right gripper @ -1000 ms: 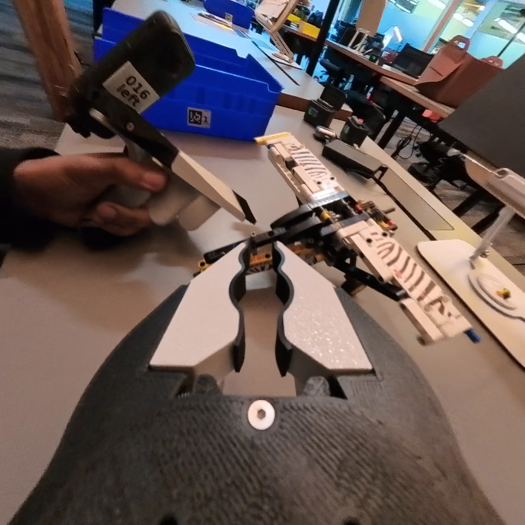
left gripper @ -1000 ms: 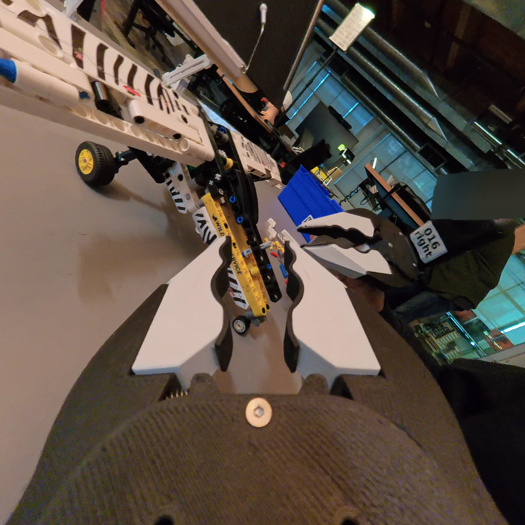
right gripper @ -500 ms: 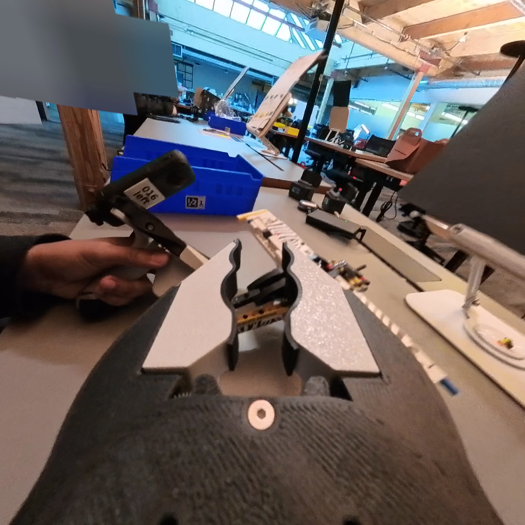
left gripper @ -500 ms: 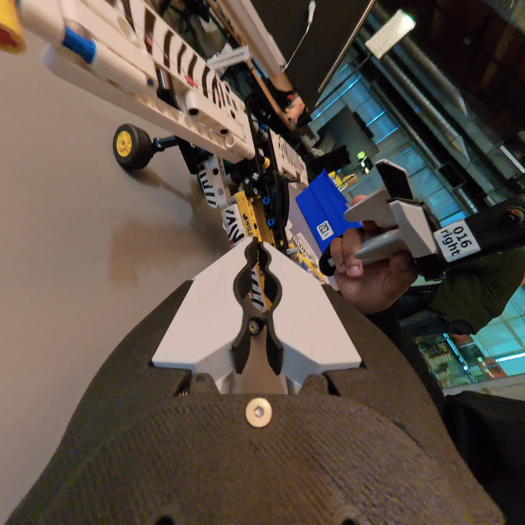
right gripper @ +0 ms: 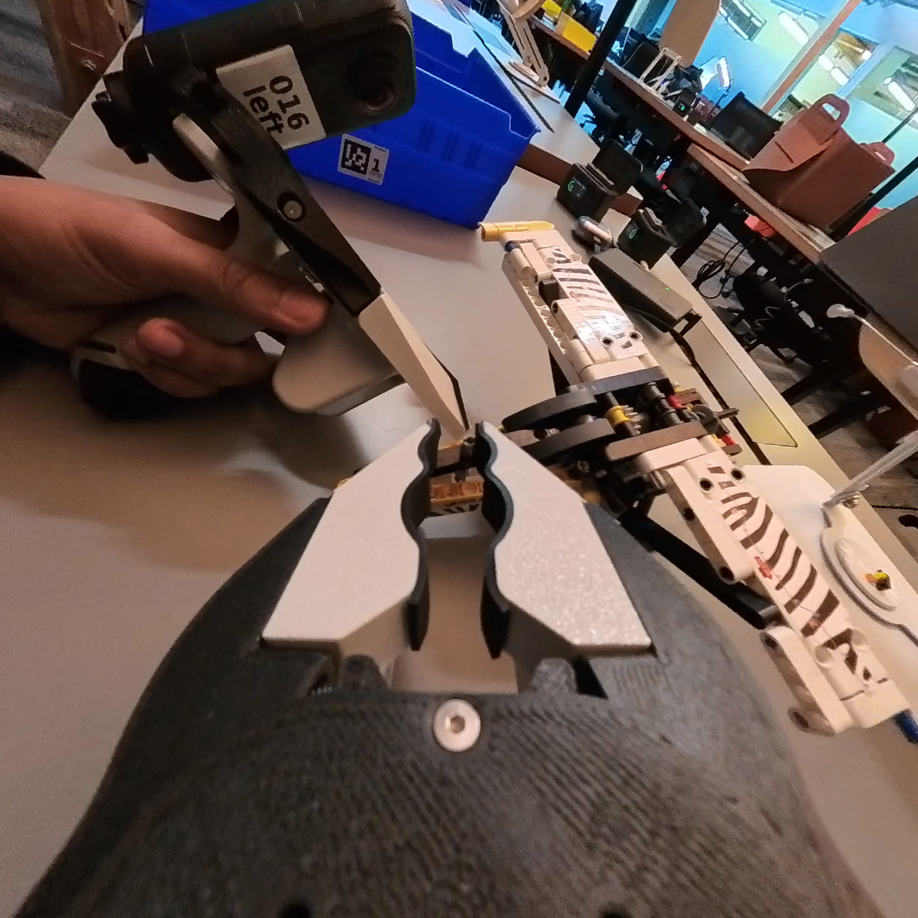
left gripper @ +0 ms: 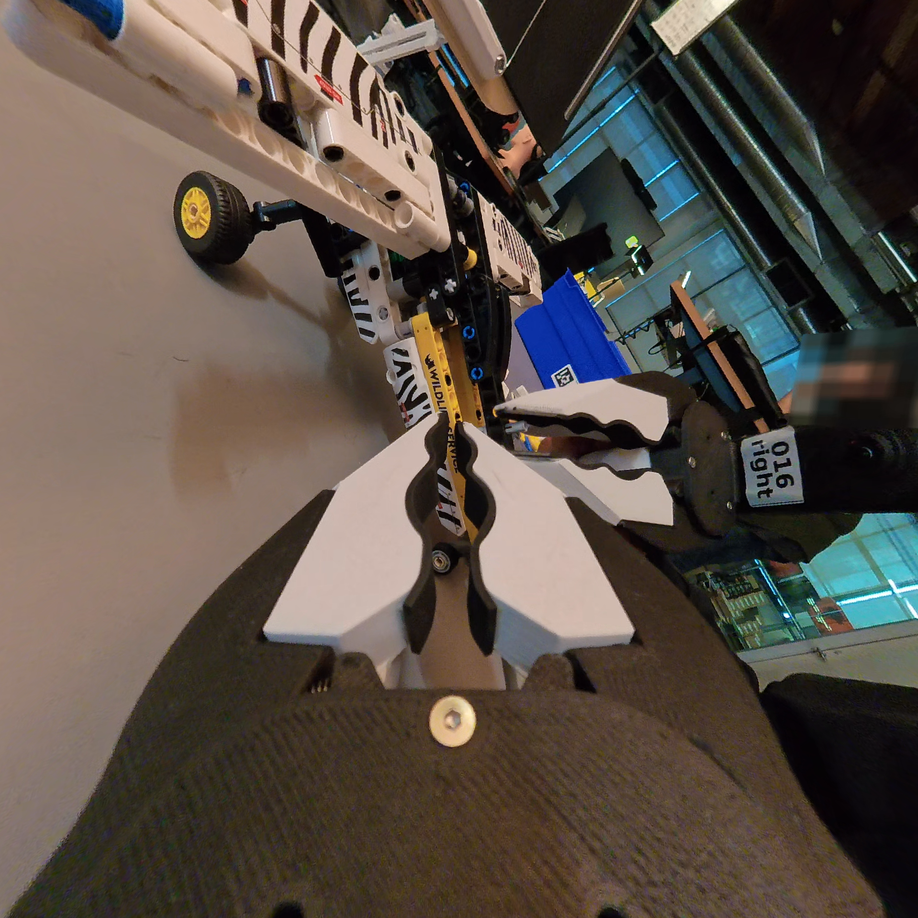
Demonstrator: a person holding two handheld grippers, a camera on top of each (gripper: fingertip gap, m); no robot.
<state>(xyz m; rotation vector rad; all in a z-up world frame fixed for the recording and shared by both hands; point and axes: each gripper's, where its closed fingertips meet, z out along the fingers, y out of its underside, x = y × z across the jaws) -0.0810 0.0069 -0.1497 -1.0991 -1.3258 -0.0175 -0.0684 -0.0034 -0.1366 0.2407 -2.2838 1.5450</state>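
Note:
A brick-built plane model with white zebra-striped wings (left gripper: 318, 99) stands on the grey table (left gripper: 99, 397); it also shows in the right wrist view (right gripper: 586, 318). Its tail is a yellow lettered beam (left gripper: 447, 377) beside black beams. My left gripper (left gripper: 449, 422) is shut on this yellow beam, with both pads pressing its sides. My right gripper (right gripper: 457, 429) comes in from the side and is shut across the same tail end (right gripper: 454, 492). A small grey pin (left gripper: 516, 426) sits at its fingertips. The left gripper's tip (right gripper: 447, 407) touches the tail just ahead of my right fingertips.
A yellow-hubbed wheel (left gripper: 208, 216) rests on the table. A blue bin (right gripper: 447, 139) stands behind. A white base plate with a stand (right gripper: 844, 571) lies at the right. Black chargers and a flat dark box (right gripper: 641, 288) sit beyond the model. A hand (right gripper: 149, 278) holds the left gripper. My left and right fingertips are right by each other.
My left gripper closed on the yellow beam and stays shut on it. My right gripper opened, swung off, then came back and closed on the tail end again.

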